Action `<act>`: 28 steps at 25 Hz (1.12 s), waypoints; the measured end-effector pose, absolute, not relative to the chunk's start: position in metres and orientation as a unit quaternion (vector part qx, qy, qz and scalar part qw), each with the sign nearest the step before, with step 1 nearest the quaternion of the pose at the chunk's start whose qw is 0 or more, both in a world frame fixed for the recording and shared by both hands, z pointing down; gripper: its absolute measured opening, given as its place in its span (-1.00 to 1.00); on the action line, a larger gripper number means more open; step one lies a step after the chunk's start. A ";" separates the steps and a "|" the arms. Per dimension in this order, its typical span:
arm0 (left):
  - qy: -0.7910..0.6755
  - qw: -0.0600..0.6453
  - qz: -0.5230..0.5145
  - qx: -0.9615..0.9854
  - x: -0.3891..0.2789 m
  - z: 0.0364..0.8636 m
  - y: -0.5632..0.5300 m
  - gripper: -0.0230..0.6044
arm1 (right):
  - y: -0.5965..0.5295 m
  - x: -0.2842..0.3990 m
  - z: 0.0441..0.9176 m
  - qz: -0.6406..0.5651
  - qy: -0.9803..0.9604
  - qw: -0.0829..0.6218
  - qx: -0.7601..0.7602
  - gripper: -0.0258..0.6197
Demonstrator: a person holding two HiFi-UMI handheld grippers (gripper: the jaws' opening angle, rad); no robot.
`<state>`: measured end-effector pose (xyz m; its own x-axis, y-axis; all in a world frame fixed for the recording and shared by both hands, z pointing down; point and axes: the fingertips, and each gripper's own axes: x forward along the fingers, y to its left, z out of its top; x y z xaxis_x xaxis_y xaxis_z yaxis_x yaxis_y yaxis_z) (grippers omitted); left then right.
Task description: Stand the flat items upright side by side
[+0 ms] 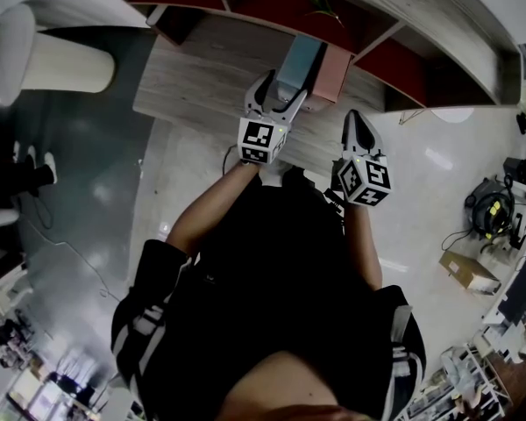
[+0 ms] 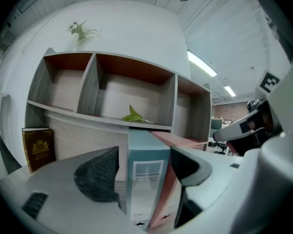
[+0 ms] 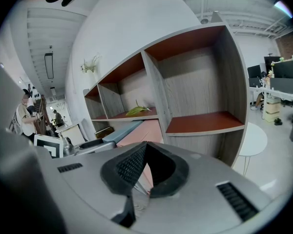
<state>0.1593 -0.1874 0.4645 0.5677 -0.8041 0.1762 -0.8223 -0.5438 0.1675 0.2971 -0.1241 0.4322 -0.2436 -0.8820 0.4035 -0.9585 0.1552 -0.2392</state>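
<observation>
The person stands before the wooden counter (image 1: 202, 77) under the shelf unit (image 2: 95, 79). The teal file box (image 1: 300, 60) is on this counter, upright on its narrow edge, and the pink box (image 1: 333, 73) is directly at its right side, touching it. I cannot tell whether the pink one is fully straight or leans a little on the teal one.

The left gripper (image 1: 285, 86) has its jaws on both sides of the teal file box, near its spine, and it seems to clamp the box by its two flat faces. The right gripper (image 1: 355, 121) has its jaws pressed together at the tips, and nothing is between them.

I think the step in hand is to settle the teal file box straight beside its neighbour. To do it well, the left gripper should bring the box exactly vertical and let its bottom edge sit flat before the jaws release. A high grip can tip it. The free right gripper could steady the pink box from the outer side, so the pair does not fall like dominoes.

Both bare forearms go forward from the body. The left forearm (image 1: 206, 209) reaches further, to the counter. The right forearm (image 1: 364, 244) holds its gripper back, near the pink box but apart from it.
</observation>
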 end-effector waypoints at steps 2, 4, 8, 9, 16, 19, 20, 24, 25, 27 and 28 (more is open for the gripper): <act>-0.459 0.114 0.033 0.880 0.150 0.455 -0.181 0.10 | -0.123 0.297 0.430 0.224 -0.754 0.083 0.611 -0.84; -0.458 0.102 0.026 0.883 0.139 0.442 -0.176 0.10 | -0.122 0.298 0.426 0.222 -0.754 0.080 0.613 -0.84; -0.459 0.061 -0.003 0.886 0.121 0.409 -0.168 0.10 | -0.121 0.300 0.421 0.219 -0.753 0.077 0.616 -0.84; -0.458 0.058 -0.014 0.887 0.119 0.401 -0.166 0.09 | -0.121 0.300 0.420 0.218 -0.753 0.076 0.616 -0.84; -0.445 0.052 -0.046 0.893 0.118 0.357 -0.150 -0.56 | -0.119 0.305 0.414 0.212 -0.751 0.074 0.621 -0.84; -0.434 0.034 -0.039 0.900 0.127 0.341 -0.144 -0.74 | -0.118 0.307 0.411 0.210 -0.750 0.071 0.623 -0.84; -0.434 0.029 -0.033 0.900 0.129 0.339 -0.144 -0.75 | -0.117 0.307 0.410 0.210 -0.750 0.070 0.624 -0.84; -0.433 0.034 -0.026 0.900 0.132 0.341 -0.147 -0.76 | -0.114 0.304 0.409 0.210 -0.752 0.068 0.621 -0.84; -0.434 0.035 -0.026 0.900 0.131 0.342 -0.147 -0.76 | -0.113 0.303 0.409 0.210 -0.753 0.068 0.620 -0.84; -0.436 0.040 -0.025 0.899 0.130 0.345 -0.148 -0.76 | -0.113 0.302 0.409 0.208 -0.755 0.069 0.618 -0.84; -0.438 0.041 -0.024 0.898 0.131 0.346 -0.148 -0.76 | -0.112 0.303 0.409 0.208 -0.756 0.070 0.617 -0.84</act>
<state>0.1305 -0.1484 0.3458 0.6160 -0.7877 -0.0071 -0.7838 -0.6138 0.0942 0.3027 -0.1125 0.4086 -0.2280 -0.9040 0.3617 -0.9619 0.1515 -0.2276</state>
